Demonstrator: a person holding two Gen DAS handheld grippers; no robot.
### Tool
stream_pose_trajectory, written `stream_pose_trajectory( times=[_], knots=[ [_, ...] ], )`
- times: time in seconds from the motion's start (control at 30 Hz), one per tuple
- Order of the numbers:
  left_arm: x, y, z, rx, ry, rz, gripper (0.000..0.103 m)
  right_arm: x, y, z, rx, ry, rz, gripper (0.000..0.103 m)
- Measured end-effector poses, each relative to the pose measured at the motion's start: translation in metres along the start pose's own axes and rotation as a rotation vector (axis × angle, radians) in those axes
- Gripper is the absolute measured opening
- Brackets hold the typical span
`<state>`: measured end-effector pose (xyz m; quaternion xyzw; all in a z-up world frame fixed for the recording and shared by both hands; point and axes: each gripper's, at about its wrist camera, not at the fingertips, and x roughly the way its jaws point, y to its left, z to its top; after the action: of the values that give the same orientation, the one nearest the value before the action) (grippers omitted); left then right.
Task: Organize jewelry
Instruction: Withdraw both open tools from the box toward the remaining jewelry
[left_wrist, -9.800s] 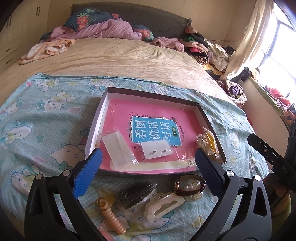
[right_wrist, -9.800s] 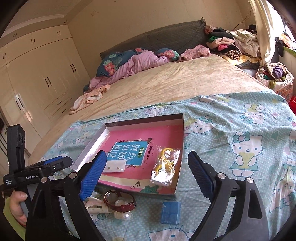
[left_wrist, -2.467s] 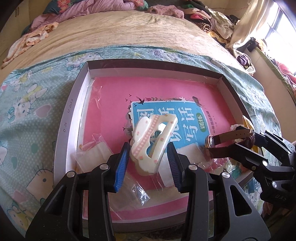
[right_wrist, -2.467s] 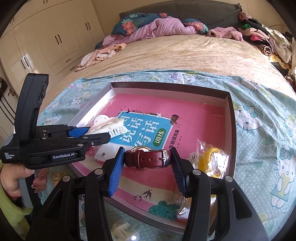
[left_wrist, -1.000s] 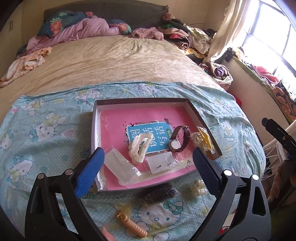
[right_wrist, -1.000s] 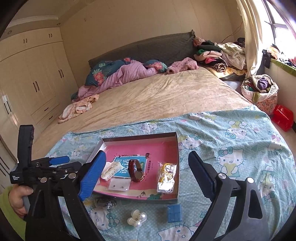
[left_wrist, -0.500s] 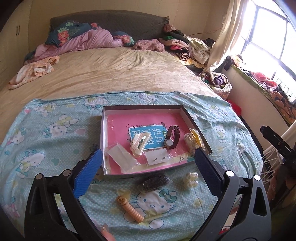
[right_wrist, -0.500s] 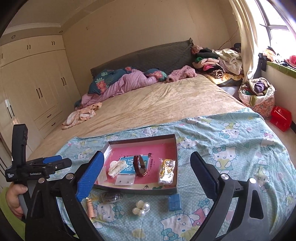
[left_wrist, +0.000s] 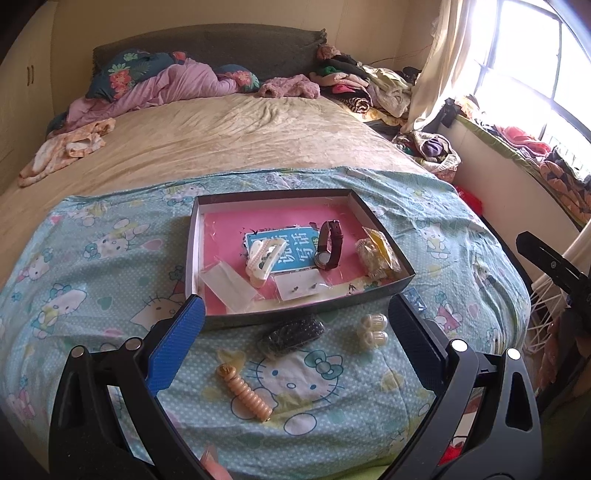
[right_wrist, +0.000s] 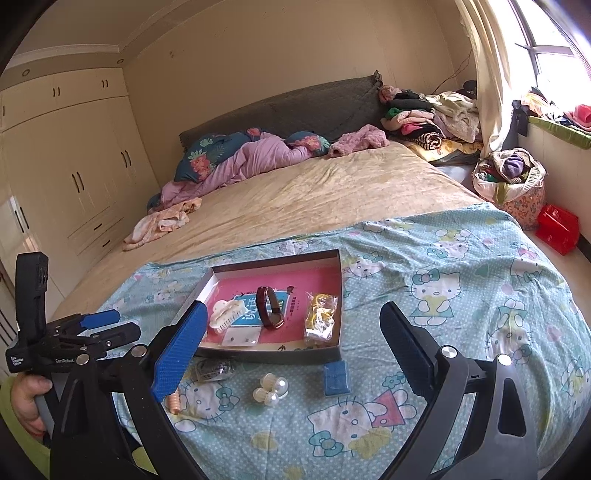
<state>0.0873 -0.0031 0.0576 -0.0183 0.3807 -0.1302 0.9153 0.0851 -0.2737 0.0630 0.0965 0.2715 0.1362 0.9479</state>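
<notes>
With both grippers' fingers (left_wrist: 175, 345) released and empty, take the light, stiff pearl clip (left_wrist: 373, 328) across its hard, slippery beads

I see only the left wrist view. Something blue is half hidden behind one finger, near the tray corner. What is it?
Observer: A small blue box, lying flat on the blanket right by the front wall of the tray. I cannot tell if they touch.
Operator: Is the right gripper free?
Observer: Yes. The right gripper has its jaws wide open and holds nothing.
</notes>
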Motion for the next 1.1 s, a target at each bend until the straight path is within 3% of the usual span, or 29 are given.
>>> stream_pose_trajectory(
  times=[0.5, 1.1],
  knots=[
    [0.003, 0.004, -0.045, -0.018, 0.058, 0.064, 0.093, 0.009, 0.004, -0.027, -0.018, 0.064, 0.046, 0.093],
    [0.022, 0.008, -0.076, -0.027, 0.135, 0.109, 0.093, 0.032, 0.028, -0.059, -0.063, 0.173, 0.114, 0.094]
  ],
)
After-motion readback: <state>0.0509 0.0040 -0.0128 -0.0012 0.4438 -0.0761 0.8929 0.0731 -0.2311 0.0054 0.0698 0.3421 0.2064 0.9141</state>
